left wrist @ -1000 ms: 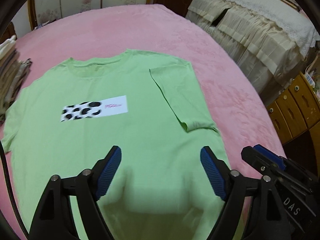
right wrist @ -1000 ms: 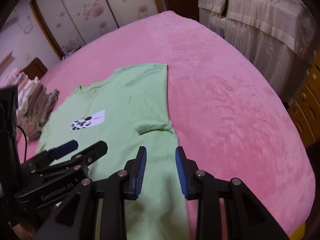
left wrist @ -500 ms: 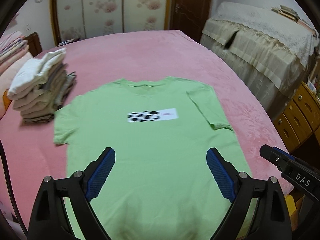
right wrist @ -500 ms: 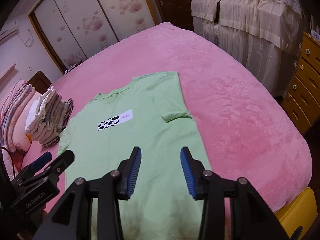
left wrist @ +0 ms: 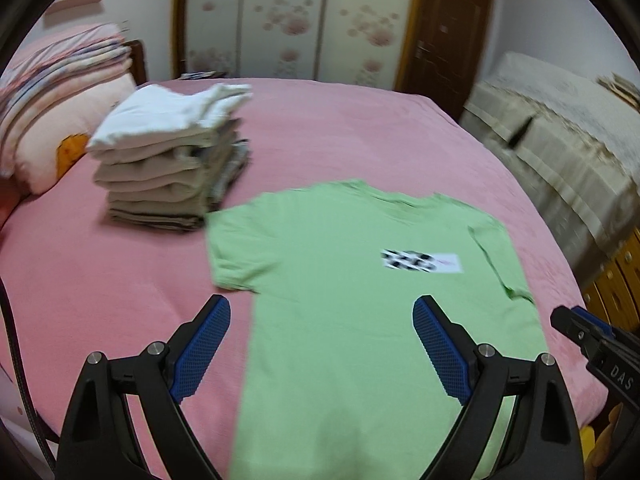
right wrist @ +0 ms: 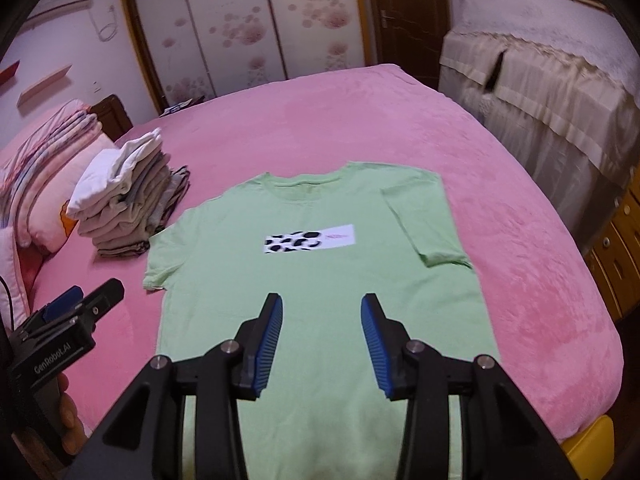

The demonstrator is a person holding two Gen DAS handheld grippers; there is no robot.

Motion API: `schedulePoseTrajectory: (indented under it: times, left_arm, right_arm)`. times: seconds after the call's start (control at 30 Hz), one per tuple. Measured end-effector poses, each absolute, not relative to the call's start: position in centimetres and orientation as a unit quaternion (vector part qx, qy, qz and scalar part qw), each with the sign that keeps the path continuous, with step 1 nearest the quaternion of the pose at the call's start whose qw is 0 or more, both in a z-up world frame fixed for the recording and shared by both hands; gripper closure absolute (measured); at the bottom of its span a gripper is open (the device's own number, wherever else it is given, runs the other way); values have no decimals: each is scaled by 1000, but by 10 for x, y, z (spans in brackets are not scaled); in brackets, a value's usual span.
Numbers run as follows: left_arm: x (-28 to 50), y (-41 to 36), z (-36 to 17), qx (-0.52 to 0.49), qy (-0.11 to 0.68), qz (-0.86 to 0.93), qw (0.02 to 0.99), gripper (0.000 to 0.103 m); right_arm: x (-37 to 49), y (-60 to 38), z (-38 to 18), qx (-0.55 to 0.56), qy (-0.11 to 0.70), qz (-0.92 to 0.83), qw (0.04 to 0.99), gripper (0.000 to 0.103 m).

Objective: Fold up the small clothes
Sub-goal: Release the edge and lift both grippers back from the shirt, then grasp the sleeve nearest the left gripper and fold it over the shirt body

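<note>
A light green T-shirt (left wrist: 360, 280) (right wrist: 320, 272) with a white spotted chest print lies flat, front up, on the pink bed (right wrist: 400, 128). Its right sleeve (right wrist: 424, 220) is folded in over the body; its left sleeve (right wrist: 160, 264) lies spread out. My left gripper (left wrist: 320, 308) hovers above the shirt's left side and hem with its jaws wide open and nothing between them. Over the shirt's lower middle, my right gripper (right wrist: 322, 302) is open and empty too. Neither one touches the cloth.
A stack of folded clothes (left wrist: 172, 160) (right wrist: 124, 200) sits on the bed just beyond the shirt's left sleeve. Pillows (left wrist: 52, 120) lie at the far left. A cloth-covered piece of furniture (right wrist: 540, 100) and wooden drawers (right wrist: 616, 248) stand right of the bed.
Both grippers have pulled back and up from the shirt, so more of the bed shows. The left one swung leftward, bringing the stack into view. Both pairs of jaws stand wider.
</note>
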State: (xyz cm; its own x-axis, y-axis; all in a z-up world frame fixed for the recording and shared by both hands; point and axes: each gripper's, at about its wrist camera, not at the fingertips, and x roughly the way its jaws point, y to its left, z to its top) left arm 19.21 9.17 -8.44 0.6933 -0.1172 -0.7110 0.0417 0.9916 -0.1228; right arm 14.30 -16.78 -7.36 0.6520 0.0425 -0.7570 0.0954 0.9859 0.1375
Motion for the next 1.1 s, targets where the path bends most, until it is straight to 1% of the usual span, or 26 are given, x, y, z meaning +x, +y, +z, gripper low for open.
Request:
schedulePoseTrajectory:
  times: [0.1,0.3,0.4,0.53,0.8,0.87,1.03,1.1]
  left_arm:
    - [203,125,-90,-68,390,-29,918,8]
    - [226,187,-111,-97,382,4,919,8]
    - [242,213,-129,-107,390,20,914,8]
    - [268,239,-167,-153,419,20,895,8]
    - [317,241,-235,-238,468,3,851,11]
    - [329,239,-248,-258,478,1,840,16]
    - [346,234,-259,-264,477,1,839,17]
    - [352,232,-259,-265,474,-6,840,22]
  right_arm:
    - [156,-138,-76,66,418,3,906,62]
    - [186,-83,-93,34,433,38,900,62]
    - [202,-59,-106,23,443,54,895,62]
    - [223,-31,-129,7,456,73,887,62]
    - [259,-8,-171,14,482,97,871,62]
    - [271,-7,-175,18,480,98,872,62]
    - [302,-5,-182,35,473,102,874,62]
    - [311,-2,-185,41,470,105,875,62]
